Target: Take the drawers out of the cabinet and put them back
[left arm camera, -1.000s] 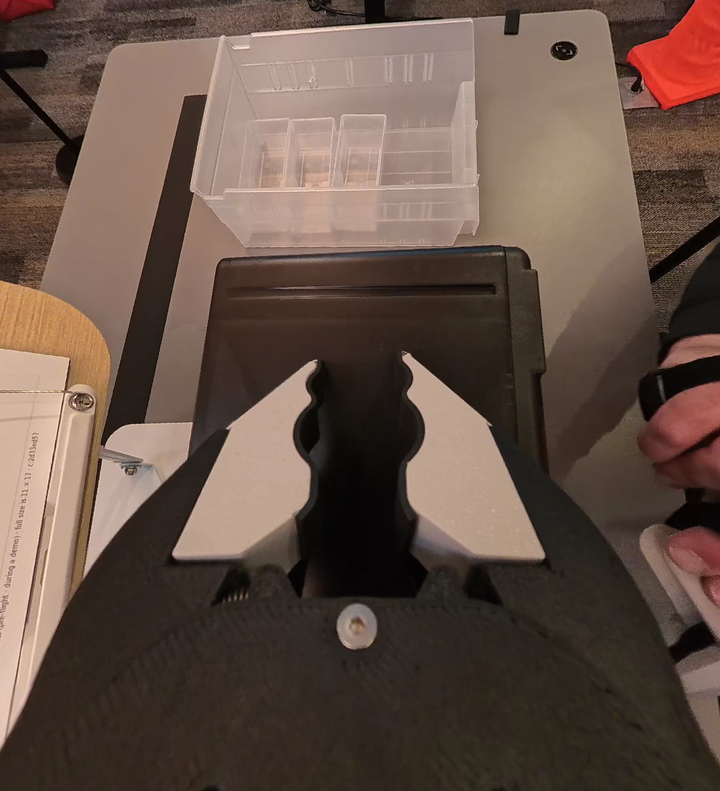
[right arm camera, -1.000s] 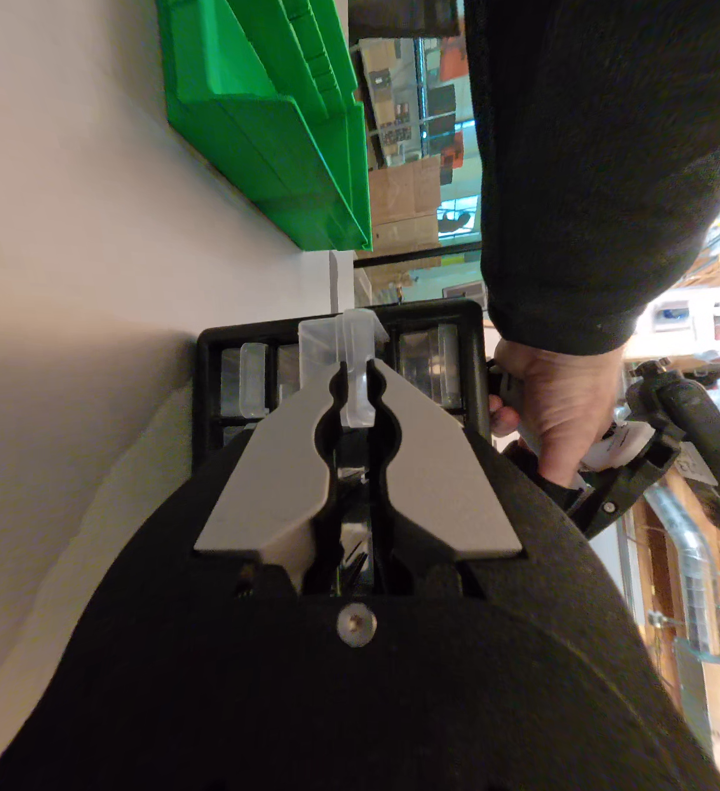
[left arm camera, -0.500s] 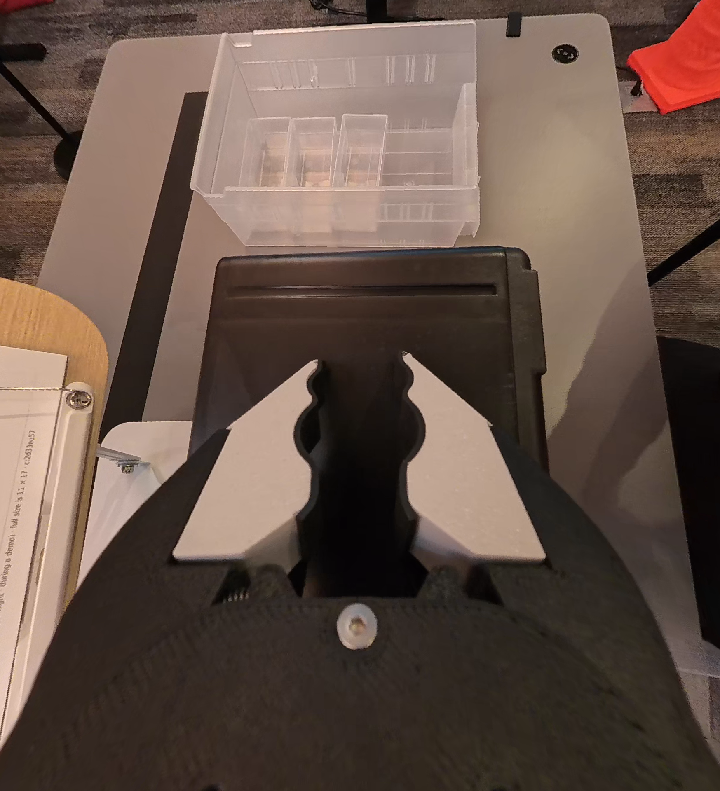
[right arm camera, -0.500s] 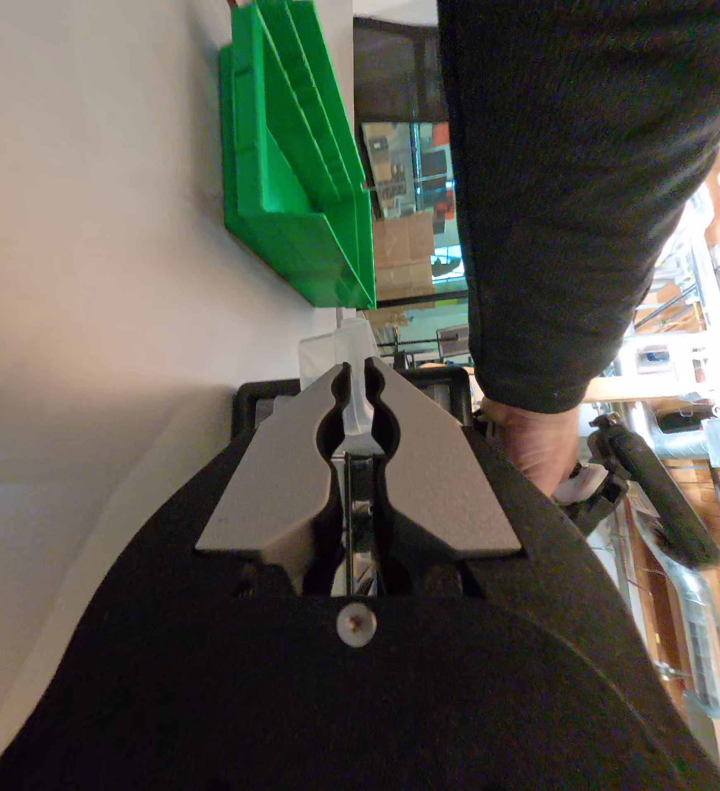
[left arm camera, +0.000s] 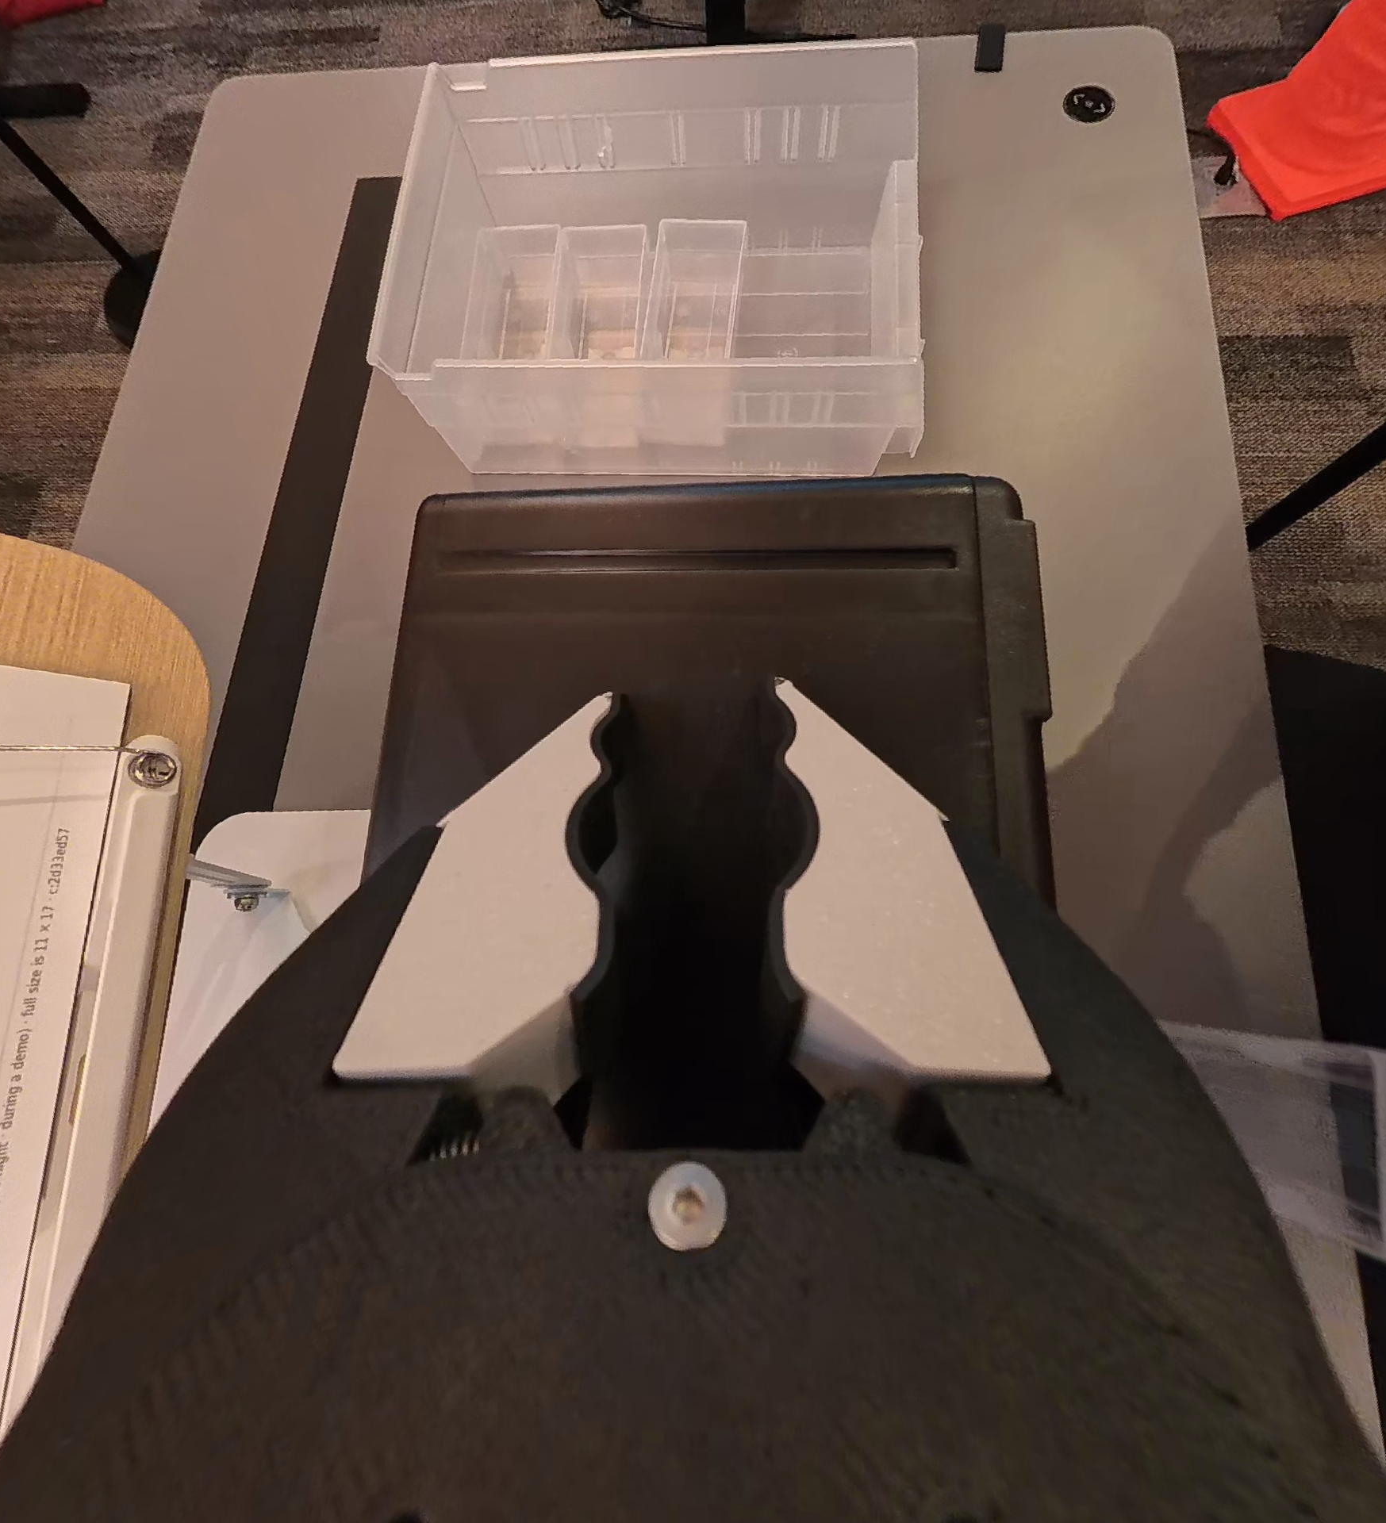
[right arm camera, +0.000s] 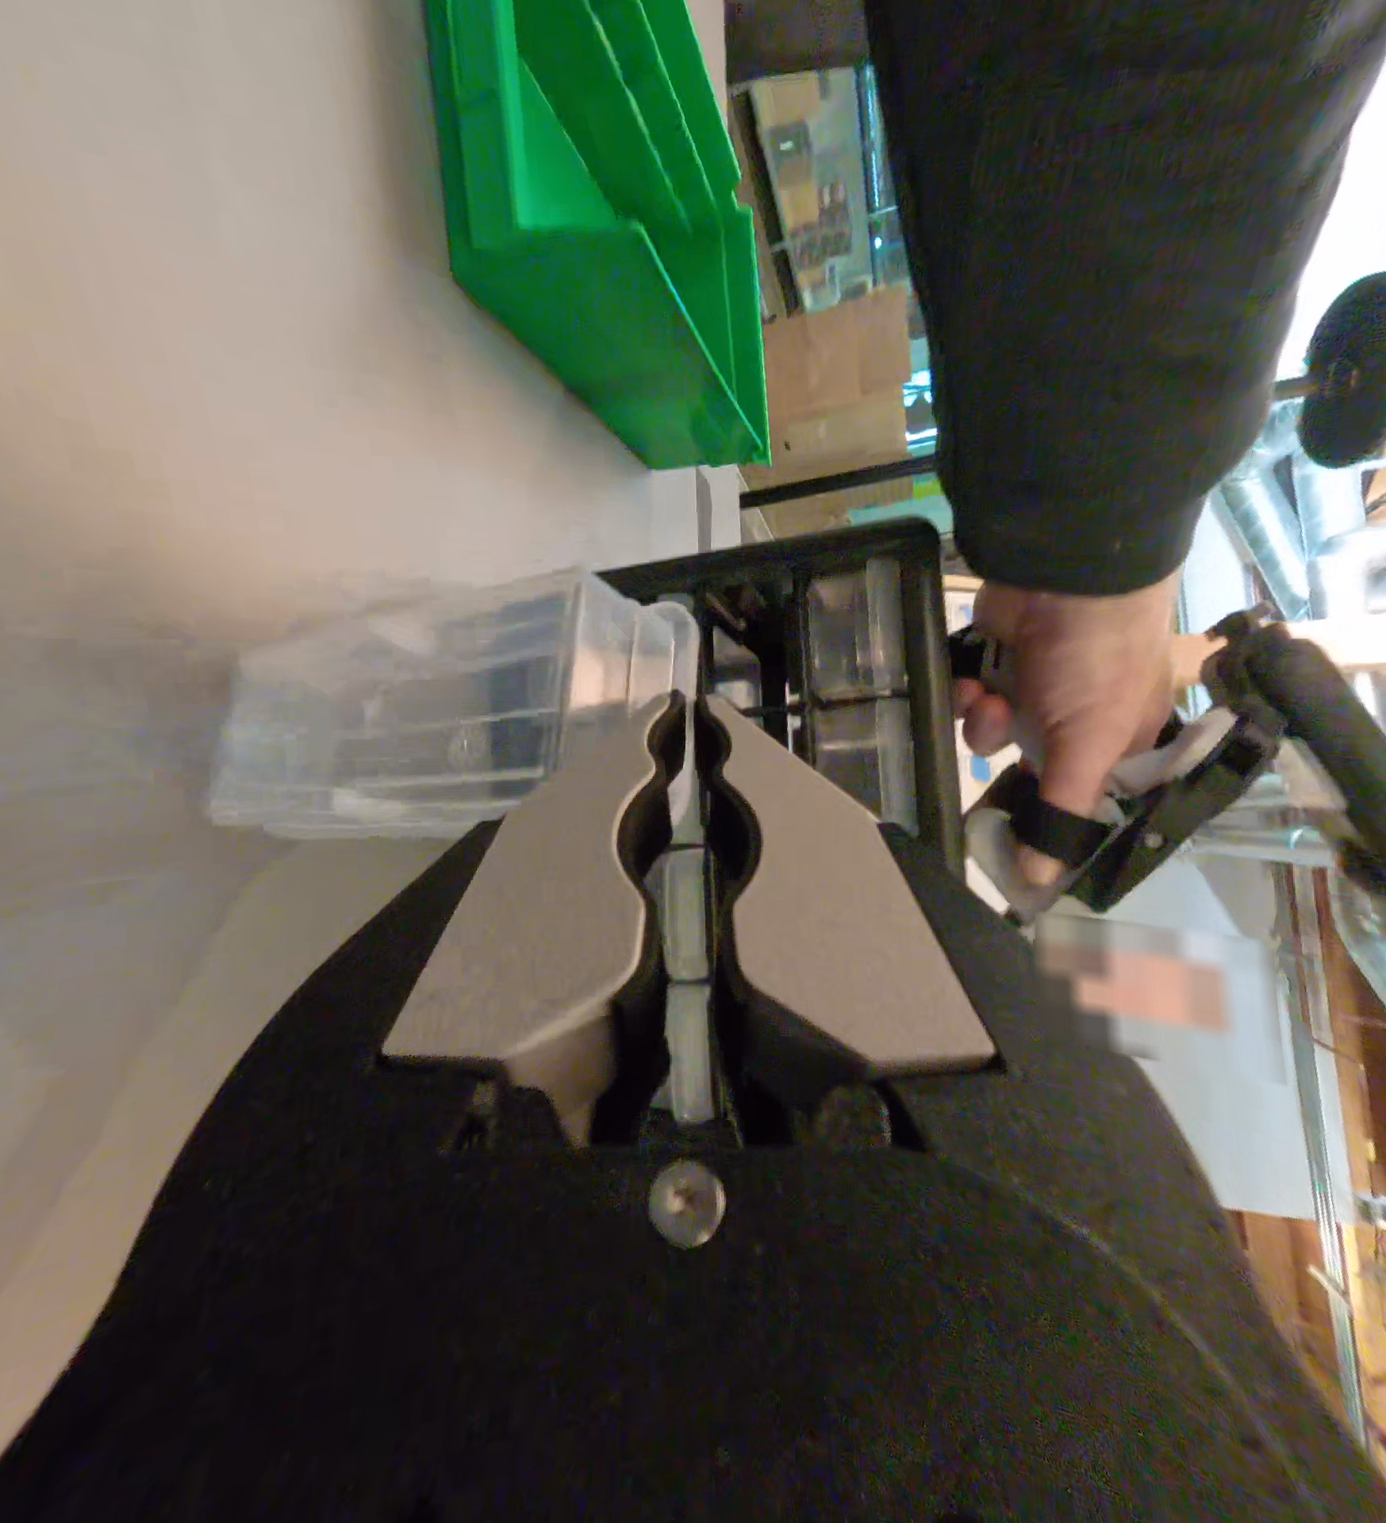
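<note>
The black cabinet (left arm camera: 714, 610) stands on the grey table (left arm camera: 1126, 371). My left gripper (left arm camera: 693, 700) rests over the cabinet's top with its jaws apart, and only the dark top shows between the pads. In the right wrist view the cabinet's front (right arm camera: 928, 659) shows with clear drawers in its slots. My right gripper (right arm camera: 696, 700) is shut on the front tab of a clear drawer (right arm camera: 425, 709). That drawer is outside the cabinet, blurred, to the left of its front. It also shows blurred in the left wrist view (left arm camera: 1332, 1137).
A large clear bin (left arm camera: 821, 428) behind the cabinet holds three small clear drawers (left arm camera: 607, 288). Green bins (right arm camera: 607, 247) lie on the table. A wooden table with papers (left arm camera: 13, 906) is on the left, an orange cone (left arm camera: 1332, 107) on the floor. A dark sleeve (right arm camera: 1085, 247) and hand (right arm camera: 1068, 684) are at the cabinet's top.
My right gripper closed tighter on the drawer's tab and drew the drawer back out of its slot; the drawer now hangs off to the left. My left gripper has not moved.
</note>
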`<state>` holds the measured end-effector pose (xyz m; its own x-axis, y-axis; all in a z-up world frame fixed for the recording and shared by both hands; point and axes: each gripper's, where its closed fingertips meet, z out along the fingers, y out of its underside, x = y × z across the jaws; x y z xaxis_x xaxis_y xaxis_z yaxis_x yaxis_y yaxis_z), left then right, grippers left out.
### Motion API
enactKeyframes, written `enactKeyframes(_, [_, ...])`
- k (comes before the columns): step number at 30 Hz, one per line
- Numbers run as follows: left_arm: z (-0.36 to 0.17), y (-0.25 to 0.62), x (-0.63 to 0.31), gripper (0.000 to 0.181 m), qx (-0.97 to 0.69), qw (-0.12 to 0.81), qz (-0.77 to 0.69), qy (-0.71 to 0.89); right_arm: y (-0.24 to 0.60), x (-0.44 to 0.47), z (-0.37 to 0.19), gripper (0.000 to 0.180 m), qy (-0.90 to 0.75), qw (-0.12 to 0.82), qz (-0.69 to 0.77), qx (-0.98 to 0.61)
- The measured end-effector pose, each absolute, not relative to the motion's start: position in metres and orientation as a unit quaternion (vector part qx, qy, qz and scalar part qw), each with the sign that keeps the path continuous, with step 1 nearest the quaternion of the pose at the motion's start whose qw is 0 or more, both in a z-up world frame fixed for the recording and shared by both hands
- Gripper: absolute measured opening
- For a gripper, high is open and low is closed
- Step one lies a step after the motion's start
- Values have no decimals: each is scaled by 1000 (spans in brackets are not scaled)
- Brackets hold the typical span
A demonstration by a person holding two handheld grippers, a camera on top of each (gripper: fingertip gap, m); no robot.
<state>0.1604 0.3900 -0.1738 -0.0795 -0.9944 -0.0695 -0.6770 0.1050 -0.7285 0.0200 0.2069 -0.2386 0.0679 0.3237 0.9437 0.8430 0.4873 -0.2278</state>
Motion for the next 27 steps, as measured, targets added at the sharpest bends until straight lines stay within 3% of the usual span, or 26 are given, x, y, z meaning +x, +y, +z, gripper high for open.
enactKeyframes(10, [-174, 390, 160, 32, -609, 295, -270, 685, 161, 53, -244, 0, -677, 589, -242, -369])
enactKeyframes(20, [-174, 389, 160, 32, -608, 297, -268, 686, 133, 88, -331, 8, -770, 441, -164, -432])
enactKeyframes(22, [-174, 389, 160, 32, -608, 297, -268, 686, 135, 104, -348, 1, -777, 401, -142, -464])
enactKeyframes(25, [-174, 389, 160, 31, -608, 297, -267, 686, 137, 140, -365, 23, -781, 310, -134, -525])
enactKeyframes(27, [-174, 389, 160, 31, -607, 298, -267, 686, 137, 144, -349, 40, -735, 292, -99, -604])
